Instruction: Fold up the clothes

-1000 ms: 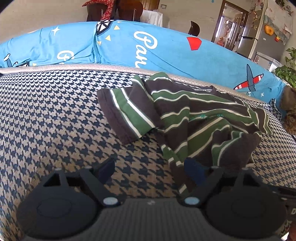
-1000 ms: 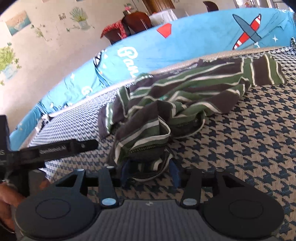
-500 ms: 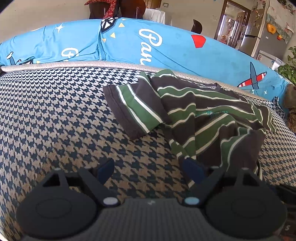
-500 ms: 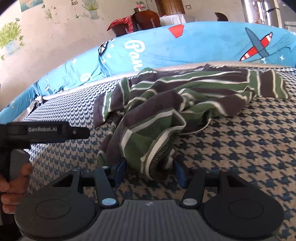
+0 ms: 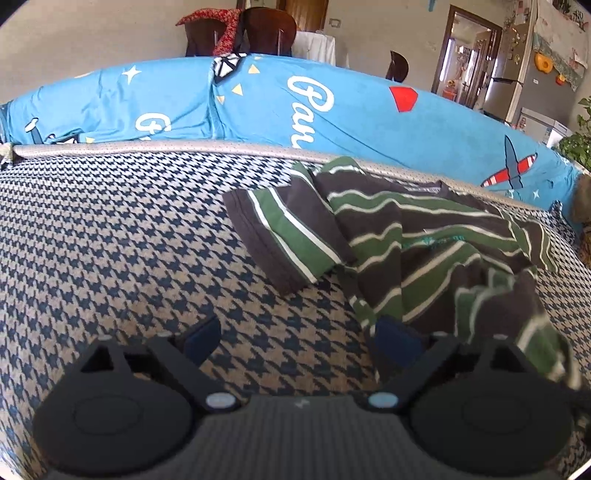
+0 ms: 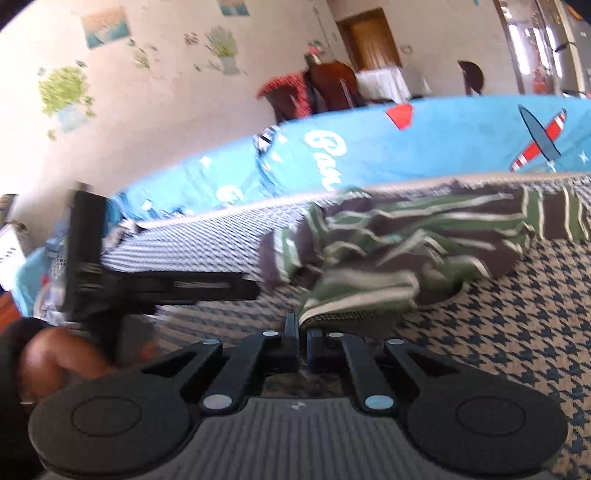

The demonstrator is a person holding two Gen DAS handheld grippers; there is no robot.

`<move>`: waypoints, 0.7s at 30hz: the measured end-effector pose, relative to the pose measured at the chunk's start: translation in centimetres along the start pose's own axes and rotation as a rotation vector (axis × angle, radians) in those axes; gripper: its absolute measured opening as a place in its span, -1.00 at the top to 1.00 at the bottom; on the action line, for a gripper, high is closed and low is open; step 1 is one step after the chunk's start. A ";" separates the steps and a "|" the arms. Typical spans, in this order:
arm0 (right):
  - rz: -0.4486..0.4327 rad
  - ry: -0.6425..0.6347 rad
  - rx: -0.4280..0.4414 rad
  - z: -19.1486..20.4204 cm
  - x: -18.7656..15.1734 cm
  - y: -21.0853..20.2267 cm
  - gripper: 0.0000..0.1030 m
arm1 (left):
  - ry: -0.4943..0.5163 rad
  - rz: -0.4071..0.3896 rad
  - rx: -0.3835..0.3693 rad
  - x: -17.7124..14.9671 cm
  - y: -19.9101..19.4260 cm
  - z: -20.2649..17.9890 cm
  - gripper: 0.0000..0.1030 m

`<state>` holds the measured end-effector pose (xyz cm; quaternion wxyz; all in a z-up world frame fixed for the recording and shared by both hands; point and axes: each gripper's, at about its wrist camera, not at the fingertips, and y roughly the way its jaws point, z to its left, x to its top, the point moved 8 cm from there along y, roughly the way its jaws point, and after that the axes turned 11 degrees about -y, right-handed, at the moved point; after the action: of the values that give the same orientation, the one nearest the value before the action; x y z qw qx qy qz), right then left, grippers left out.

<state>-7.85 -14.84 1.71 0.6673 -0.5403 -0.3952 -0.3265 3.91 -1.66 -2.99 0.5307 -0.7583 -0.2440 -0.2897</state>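
A crumpled striped shirt (image 5: pixel 413 236), dark brown with green and white bands, lies on the houndstooth surface (image 5: pixel 110 236). In the left wrist view my left gripper (image 5: pixel 299 332) is open over bare houndstooth, its right finger touching the shirt's near edge. In the right wrist view my right gripper (image 6: pixel 302 338) is shut on the shirt's (image 6: pixel 406 236) near hem, which bunches up just past the fingertips. The left gripper's body (image 6: pixel 155 284) shows at the left of that view, held by a hand (image 6: pixel 55 354).
A blue printed cushion (image 5: pixel 332 110) runs along the far edge of the surface. Behind it stand dark chairs (image 5: pixel 258 33), a doorway (image 5: pixel 469 55) and a fridge (image 5: pixel 532 74). A potted plant (image 5: pixel 580 144) sits at the far right.
My right gripper has gone from open around the shirt's hem to shut on it, and its view has tilted up. The left gripper edged a little nearer the shirt and stayed open.
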 end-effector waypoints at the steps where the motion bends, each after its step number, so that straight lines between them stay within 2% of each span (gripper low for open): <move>1: -0.014 -0.011 0.010 0.7 0.5 -0.5 0.88 | -0.005 -0.012 0.005 0.3 -0.2 0.3 -0.86; 6: -0.047 -0.037 0.085 4.3 2.2 -1.8 0.88 | -0.035 -0.083 0.036 1.8 -1.4 1.8 -0.88; 12: 0.023 -0.111 0.128 7.4 0.6 -1.0 0.77 | -0.064 -0.119 0.048 2.6 -2.3 3.1 -0.91; 13: 0.025 -0.117 0.126 7.4 0.5 -1.0 0.68 | -0.062 -0.119 0.045 2.5 -2.3 3.1 -0.91; 16: 0.014 -0.096 0.125 6.6 0.4 -1.6 0.55 | -0.035 -0.113 0.029 2.2 -2.4 2.5 -0.91; 21: 0.028 -0.044 0.061 3.9 -0.7 -2.8 0.49 | 0.015 -0.099 -0.002 1.3 -2.1 0.8 -0.92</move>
<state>-11.23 -11.56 2.82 0.6790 -0.5325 -0.4119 -0.2929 3.55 -0.10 -0.90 0.5168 -0.7436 -0.2767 -0.3214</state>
